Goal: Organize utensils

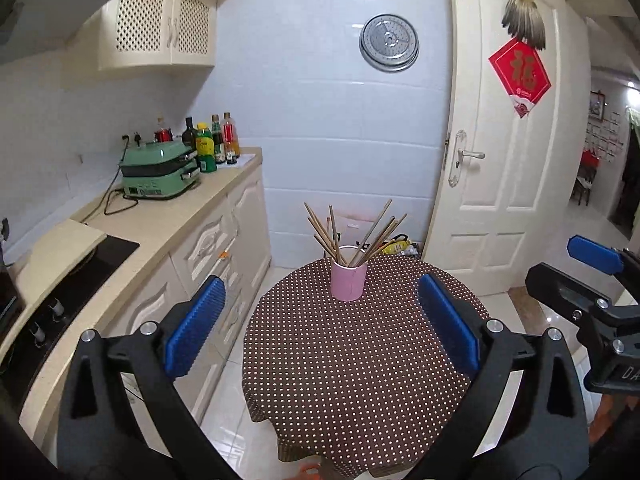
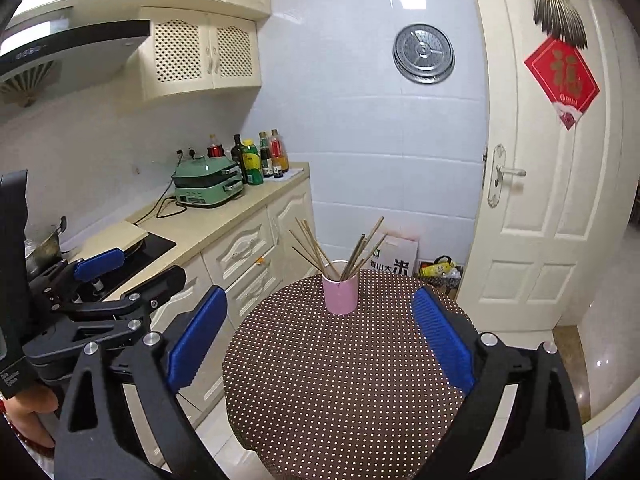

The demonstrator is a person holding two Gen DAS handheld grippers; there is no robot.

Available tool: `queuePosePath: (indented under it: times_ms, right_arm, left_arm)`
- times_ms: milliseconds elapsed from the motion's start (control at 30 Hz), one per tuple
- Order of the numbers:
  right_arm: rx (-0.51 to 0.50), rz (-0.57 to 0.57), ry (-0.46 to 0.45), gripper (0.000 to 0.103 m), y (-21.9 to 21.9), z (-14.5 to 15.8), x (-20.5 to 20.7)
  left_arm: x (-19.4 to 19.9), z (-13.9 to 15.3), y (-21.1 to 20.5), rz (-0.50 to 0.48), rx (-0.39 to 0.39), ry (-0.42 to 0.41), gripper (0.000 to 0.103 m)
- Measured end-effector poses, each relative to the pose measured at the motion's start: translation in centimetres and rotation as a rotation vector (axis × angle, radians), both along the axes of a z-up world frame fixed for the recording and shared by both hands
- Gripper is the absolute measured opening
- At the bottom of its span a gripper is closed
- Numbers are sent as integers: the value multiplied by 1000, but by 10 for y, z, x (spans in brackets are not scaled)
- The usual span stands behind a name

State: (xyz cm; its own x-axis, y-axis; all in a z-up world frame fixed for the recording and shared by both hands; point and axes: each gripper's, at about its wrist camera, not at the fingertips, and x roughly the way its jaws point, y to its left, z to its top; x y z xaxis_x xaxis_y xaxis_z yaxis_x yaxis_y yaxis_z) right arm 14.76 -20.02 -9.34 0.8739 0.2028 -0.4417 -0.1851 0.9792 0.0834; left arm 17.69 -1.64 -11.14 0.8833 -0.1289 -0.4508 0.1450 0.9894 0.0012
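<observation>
I have one pink cup (image 1: 348, 282) on the round table (image 1: 352, 380) with the dotted cloth, standing upright near the far edge, with about ten chopsticks (image 1: 352, 236) fanned out of it. Both tongs hang back over the near edge: the left gripper (image 1: 322, 322) and the right gripper (image 2: 320, 334) each gape wide, with nothing between the blue pads. Five bottles (image 2: 260, 158) and one green cooker (image 2: 208, 186) sit on the counter. Only the right wrist view shows the range hood (image 2: 72, 52) and the hand (image 2: 30, 412) gripping the left tool.
</observation>
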Motion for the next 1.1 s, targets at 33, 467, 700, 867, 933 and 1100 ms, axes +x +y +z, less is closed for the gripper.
queuePosePath:
  times_ms: [33,467,700,867,933,1100]
  right_arm:
    - [-2,2,-10,91,2,3,-5]
    - [-37,-13,-99,93,9,20,-35]
    - [-39,-13,-118,93,12,22,-38]
    - [-37,-6,-127,93,10,22,-41]
    - [-39,-4,-129,93,9,21,-41]
    - [-33,-4,-130,93,6,22,-41]
  left_arm:
    - [-5,2,0,1,5,-7,95]
    - [-37,25,9,16,0,-125,96]
    - [-44,27,10,5,5,-146,96]
    - [-47,28,9,3,7,-158,96]
    - [-46,28,8,5,12,-161,96]
    - [-46,28,5,9,23,-161,96]
